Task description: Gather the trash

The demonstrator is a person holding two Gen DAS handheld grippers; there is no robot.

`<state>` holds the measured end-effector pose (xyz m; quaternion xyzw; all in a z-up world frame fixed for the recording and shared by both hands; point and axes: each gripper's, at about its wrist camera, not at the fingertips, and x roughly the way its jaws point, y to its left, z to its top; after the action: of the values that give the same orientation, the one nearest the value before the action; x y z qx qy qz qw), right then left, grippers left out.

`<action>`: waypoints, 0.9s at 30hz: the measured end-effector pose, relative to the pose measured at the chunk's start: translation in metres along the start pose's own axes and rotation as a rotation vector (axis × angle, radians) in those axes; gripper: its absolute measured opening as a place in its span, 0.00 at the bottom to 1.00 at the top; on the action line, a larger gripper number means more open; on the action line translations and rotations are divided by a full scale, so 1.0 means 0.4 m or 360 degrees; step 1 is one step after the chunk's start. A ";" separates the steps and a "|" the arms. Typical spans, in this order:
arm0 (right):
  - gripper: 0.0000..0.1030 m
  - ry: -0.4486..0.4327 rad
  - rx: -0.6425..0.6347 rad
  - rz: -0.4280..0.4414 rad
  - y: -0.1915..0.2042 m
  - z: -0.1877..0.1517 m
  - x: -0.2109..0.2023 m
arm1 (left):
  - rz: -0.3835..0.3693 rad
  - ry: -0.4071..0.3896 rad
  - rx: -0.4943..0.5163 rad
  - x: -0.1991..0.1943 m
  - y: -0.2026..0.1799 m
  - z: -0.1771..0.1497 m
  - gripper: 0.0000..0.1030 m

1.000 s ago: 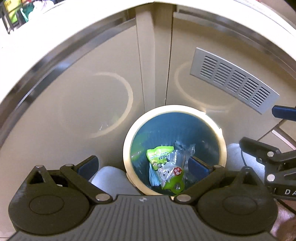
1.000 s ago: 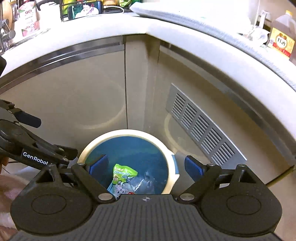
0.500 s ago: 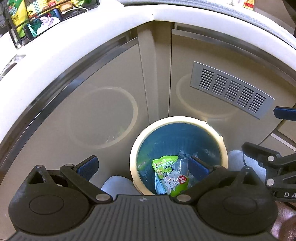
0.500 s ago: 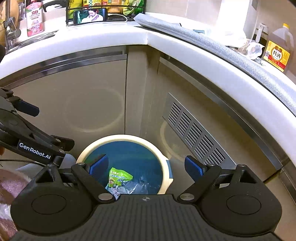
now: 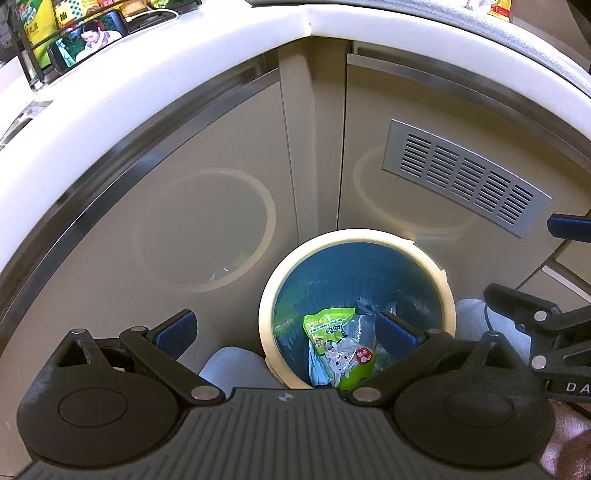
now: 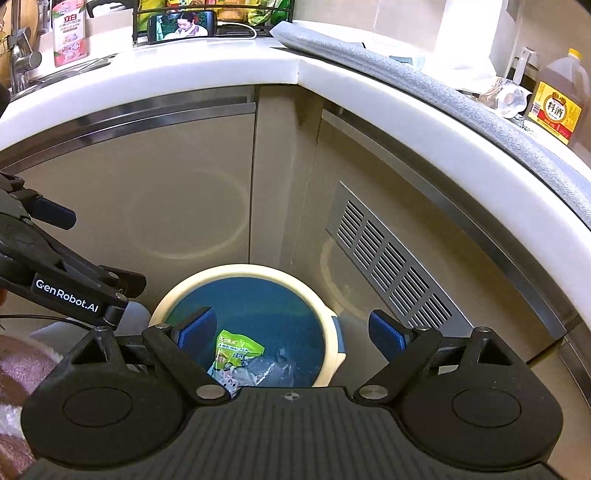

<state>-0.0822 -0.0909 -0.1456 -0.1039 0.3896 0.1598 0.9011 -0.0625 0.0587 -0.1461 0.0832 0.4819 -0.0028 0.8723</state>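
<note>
A round bin with a cream rim [image 5: 354,236] [image 6: 236,271] and blue liner stands on the floor in the cabinet corner. Inside lie a green snack wrapper [image 5: 327,325] [image 6: 234,349] and clear plastic packaging [image 5: 347,360] [image 6: 273,369]. My left gripper [image 5: 284,328] is open and empty above the bin's left rim; it also shows at the left of the right wrist view [image 6: 55,258]. My right gripper [image 6: 291,332] is open and empty above the bin; it shows at the right edge of the left wrist view [image 5: 546,280].
Beige cabinet doors meet in a corner behind the bin, with a metal vent grille [image 5: 465,177] [image 6: 391,258]. The white countertop [image 6: 221,74] above carries a phone [image 6: 181,26], a grey mat [image 6: 424,81] and an oil bottle [image 6: 561,99].
Both grippers have risen and pulled back from the bin; more of the countertop and its items has come into view. The trash in the bin has not moved.
</note>
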 end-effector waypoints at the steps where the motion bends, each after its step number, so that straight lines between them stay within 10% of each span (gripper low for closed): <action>1: 0.88 0.0003 0.0004 0.0001 -0.001 -0.001 0.001 | -0.0001 0.0000 0.0004 0.001 -0.001 0.000 1.00; 27: 0.88 0.0042 0.0023 0.0024 -0.009 -0.005 0.021 | 0.0010 0.0019 -0.0002 0.011 -0.004 0.000 1.00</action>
<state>-0.0766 -0.0931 -0.1529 -0.0964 0.4032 0.1625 0.8954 -0.0604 0.0576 -0.1503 0.0841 0.4867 0.0008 0.8695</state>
